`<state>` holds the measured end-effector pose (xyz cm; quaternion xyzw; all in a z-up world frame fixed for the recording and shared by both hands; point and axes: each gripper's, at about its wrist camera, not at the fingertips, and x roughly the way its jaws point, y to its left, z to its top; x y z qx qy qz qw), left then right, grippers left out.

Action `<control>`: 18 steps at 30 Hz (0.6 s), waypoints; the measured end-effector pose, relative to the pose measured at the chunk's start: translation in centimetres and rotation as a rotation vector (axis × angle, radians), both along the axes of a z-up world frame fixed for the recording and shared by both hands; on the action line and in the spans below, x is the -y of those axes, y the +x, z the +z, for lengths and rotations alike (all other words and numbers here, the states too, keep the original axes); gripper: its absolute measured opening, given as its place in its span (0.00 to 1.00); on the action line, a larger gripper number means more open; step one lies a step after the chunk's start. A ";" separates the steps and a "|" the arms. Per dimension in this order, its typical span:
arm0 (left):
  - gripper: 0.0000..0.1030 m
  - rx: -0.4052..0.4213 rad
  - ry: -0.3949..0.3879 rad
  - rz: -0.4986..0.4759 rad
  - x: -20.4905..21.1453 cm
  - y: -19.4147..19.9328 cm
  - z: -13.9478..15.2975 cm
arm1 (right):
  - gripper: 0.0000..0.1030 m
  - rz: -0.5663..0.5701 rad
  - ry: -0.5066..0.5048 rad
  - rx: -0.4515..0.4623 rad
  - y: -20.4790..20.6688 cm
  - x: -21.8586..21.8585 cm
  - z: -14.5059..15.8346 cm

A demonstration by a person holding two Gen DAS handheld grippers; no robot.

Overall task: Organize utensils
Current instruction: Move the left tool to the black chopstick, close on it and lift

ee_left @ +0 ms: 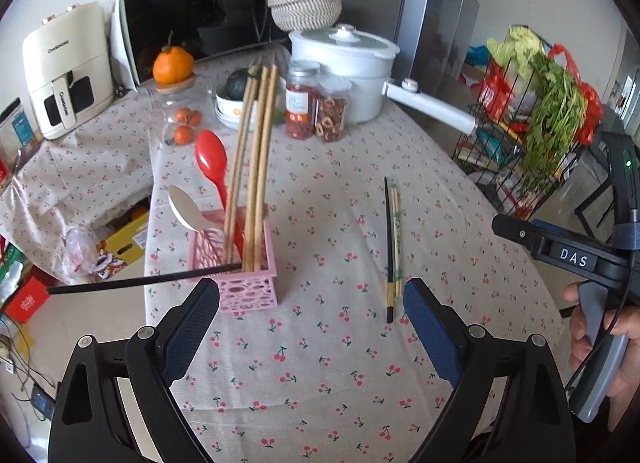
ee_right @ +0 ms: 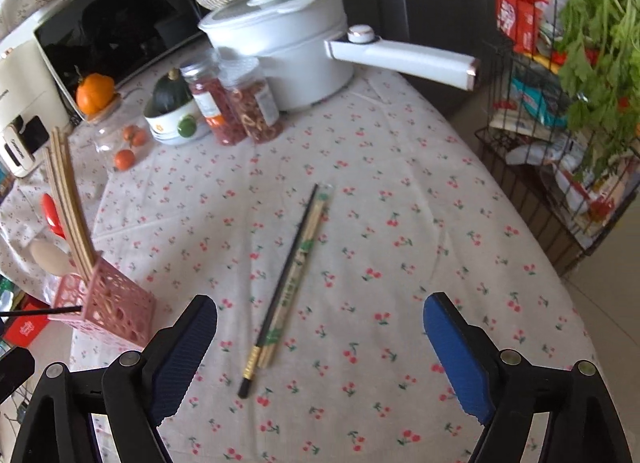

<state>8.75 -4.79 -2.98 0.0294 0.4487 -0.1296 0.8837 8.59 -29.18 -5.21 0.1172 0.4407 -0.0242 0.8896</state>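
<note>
The chopsticks [ee_right: 289,283] lie on the cherry-print tablecloth [ee_right: 400,263], right of the pink basket [ee_left: 248,283] holding spoons and more chopsticks. Left gripper [ee_left: 312,327] and right gripper [ee_right: 320,355] both gape apart, holding nothing.

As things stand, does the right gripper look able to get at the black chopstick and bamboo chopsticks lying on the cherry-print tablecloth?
Probably yes. The right gripper is open and empty, and the black chopstick and bamboo chopsticks lie just ahead of its fingers on bare cherry-print tablecloth, with nothing in between.
</note>
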 end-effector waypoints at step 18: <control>0.89 -0.284 -0.052 -0.008 10.2 11.3 -10.4 | 0.87 -0.052 -0.049 -0.239 3.5 6.4 -4.7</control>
